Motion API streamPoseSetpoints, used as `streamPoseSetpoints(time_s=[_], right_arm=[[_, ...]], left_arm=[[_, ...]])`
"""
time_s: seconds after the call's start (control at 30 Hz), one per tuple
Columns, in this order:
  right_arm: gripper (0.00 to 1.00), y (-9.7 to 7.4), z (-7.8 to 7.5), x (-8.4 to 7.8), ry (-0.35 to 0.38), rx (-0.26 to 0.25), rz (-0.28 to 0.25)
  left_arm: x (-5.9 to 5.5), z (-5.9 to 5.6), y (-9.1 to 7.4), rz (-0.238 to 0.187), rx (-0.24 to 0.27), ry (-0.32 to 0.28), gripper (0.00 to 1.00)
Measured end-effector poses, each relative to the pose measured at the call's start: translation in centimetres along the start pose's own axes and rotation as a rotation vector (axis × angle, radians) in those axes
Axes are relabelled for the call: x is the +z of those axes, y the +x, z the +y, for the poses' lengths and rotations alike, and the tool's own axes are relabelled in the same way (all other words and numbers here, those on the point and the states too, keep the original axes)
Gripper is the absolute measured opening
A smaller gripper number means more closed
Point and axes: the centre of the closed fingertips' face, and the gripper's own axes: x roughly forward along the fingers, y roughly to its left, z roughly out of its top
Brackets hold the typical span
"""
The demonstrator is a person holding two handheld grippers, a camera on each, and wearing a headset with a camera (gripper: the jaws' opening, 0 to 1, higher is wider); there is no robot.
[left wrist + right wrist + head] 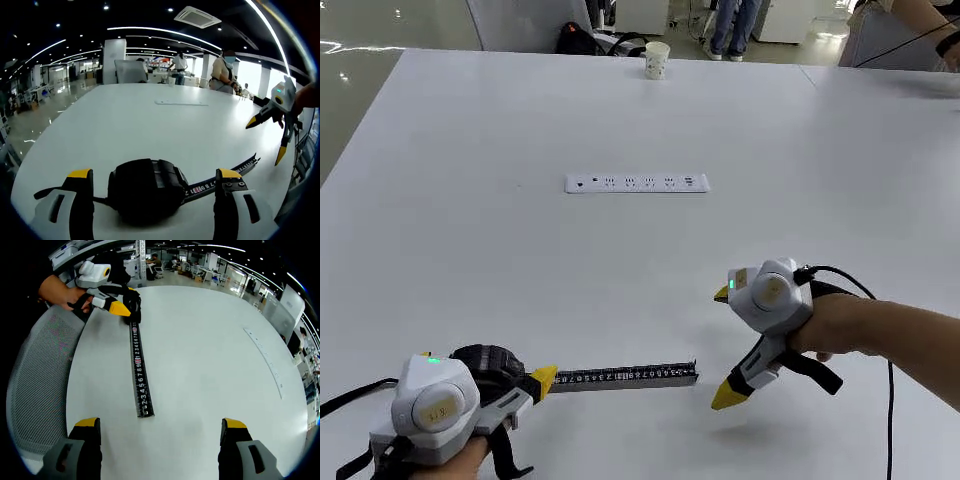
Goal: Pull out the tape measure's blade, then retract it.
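Note:
The black tape measure [492, 363] lies on the white table [620, 270] at the near left. Its blade [625, 376] is out and lies flat, reaching right to its end hook [694, 372]. My left gripper [485, 368] stands open with the case [147, 189] between its jaws, a small gap showing on each side. My right gripper [725, 345] hovers open just right of the blade's end, holding nothing. From the right gripper view, the blade [138, 375] runs away toward the left gripper [125, 302], and my right gripper [160, 422] is just short of the hook.
A white power strip [636, 183] lies mid-table and a paper cup [657, 60] stands near the far edge. A grey mesh chair [45, 375] stands at the table's near side. People stand beyond the table [222, 70]. A black cable [850, 285] trails from the right gripper.

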Motion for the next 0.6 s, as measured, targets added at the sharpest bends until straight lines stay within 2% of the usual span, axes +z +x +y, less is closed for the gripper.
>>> streamPoseSetpoints(time_s=[0.1, 0.2, 0.33, 0.4, 0.6], right_arm=[[0.99, 0.9, 0.3, 0.0, -0.021, 0.012, 0.024], [0.96, 1.4, 0.4, -0.2, -0.038, 0.018, 0.04], [0.93, 2.0, 0.7, 0.1, -0.051, 0.034, 0.039], [0.88, 2.0, 0.8, 0.2, -0.072, 0.038, 0.039], [0.72, 2.3, 1.0, 0.2, -0.063, 0.066, 0.047]], left_arm=[[0.0, 0.2, 0.1, -0.002, 0.013, -0.014, 0.99], [0.1, 0.2, 0.4, -0.012, 0.012, 0.0, 0.99], [-0.1, 0.0, 0.9, 0.001, 0.001, 0.017, 0.99], [0.0, 0.1, 1.0, 0.001, 0.003, 0.019, 0.99], [0.2, 0.3, 0.9, -0.002, 0.008, 0.007, 0.99]])
